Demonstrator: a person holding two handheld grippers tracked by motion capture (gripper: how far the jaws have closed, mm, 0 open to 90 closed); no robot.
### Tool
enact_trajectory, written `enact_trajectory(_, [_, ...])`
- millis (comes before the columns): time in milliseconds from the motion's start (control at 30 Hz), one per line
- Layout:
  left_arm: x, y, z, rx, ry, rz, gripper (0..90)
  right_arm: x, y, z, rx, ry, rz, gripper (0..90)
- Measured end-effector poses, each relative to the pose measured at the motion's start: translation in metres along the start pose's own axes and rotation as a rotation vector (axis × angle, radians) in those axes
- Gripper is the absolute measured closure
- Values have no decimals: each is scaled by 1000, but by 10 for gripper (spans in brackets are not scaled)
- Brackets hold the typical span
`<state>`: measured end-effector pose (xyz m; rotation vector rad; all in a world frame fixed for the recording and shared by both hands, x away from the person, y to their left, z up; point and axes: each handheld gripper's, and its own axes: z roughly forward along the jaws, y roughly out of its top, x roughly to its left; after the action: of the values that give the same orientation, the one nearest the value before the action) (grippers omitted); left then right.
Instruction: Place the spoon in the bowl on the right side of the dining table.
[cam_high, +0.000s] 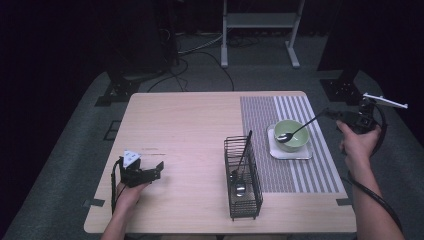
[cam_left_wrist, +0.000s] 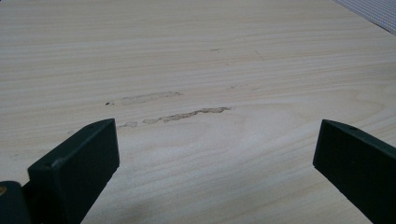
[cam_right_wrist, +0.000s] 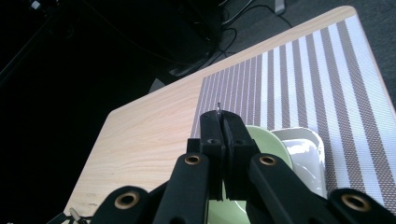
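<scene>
- Spoon (cam_high: 300, 128), dark-handled with a shiny bowl end, held by the right gripper (cam_high: 334, 114) at the right edge of the table (cam_high: 185, 125); the jaws are pressed together on the handle's far tip, as the right gripper view shows them closed (cam_right_wrist: 221, 122) with a sliver of metal poking out above.
- Spoon's long axis runs on a slant in the high view: handle end up and to the right at the gripper, bowl end down and to the left, dipping into the green bowl (cam_high: 292, 135).
- Green bowl sits on a white square dish (cam_high: 290, 150), which rests on a striped placemat (cam_high: 290, 142) on the right half of the table.
- Whether the spoon's tip touches the bowl's floor or hangs just above it is hard to tell from this height.
- Black wire rack (cam_high: 243, 178) stands just left of the placemat, near the front, with another utensil (cam_high: 242, 160) leaning inside it.
- Left gripper (cam_high: 145, 172) rests near the front left of the table, jaws wide apart and holding nothing; the left gripper view shows bare wood between them.
- Doing the step well likely means keeping the grip firm on so thin a handle, lowering the spoon end gently against the bowl's inner wall, and letting go only once the handle leans on the rim, so that nothing tips the bowl off its dish.
</scene>
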<state>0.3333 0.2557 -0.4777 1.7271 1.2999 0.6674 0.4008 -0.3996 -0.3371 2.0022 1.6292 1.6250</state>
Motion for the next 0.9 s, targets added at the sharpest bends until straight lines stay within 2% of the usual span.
enact_trajectory(900, [0,0,0,1,2,2,0,-15,1,4,-43,-62,22,880])
